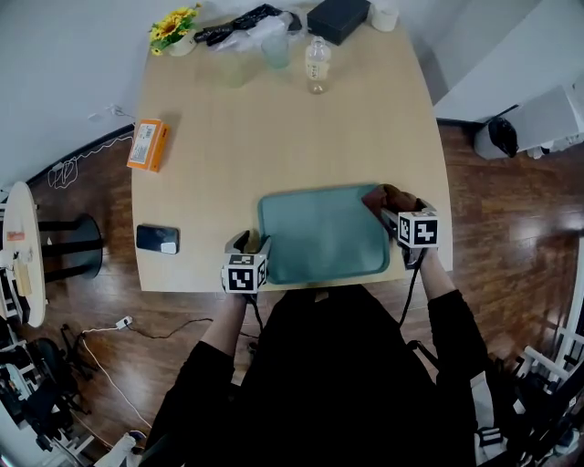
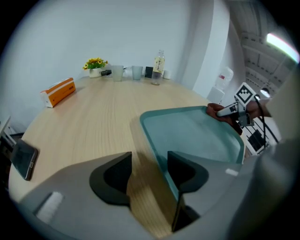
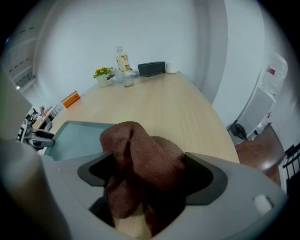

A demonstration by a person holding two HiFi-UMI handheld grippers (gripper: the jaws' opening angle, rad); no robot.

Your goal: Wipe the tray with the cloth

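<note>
A teal tray (image 1: 319,233) lies on the wooden table near its front edge. My left gripper (image 1: 249,242) sits at the tray's front left corner. In the left gripper view its jaws (image 2: 149,171) stand apart over bare wood, and the tray's (image 2: 197,136) left rim runs along the right jaw. A brown cloth (image 1: 379,196) is bunched at the tray's far right corner. My right gripper (image 1: 392,208) is right behind it. In the right gripper view the cloth (image 3: 145,159) fills the gap of the wide jaws (image 3: 147,176), beside the tray (image 3: 75,138).
A black phone (image 1: 157,239) lies left of the tray and an orange box (image 1: 147,144) further back left. At the table's far end stand a bottle (image 1: 317,64), cups, yellow flowers (image 1: 175,25) and a black box (image 1: 338,18). The table's front edge is just behind both grippers.
</note>
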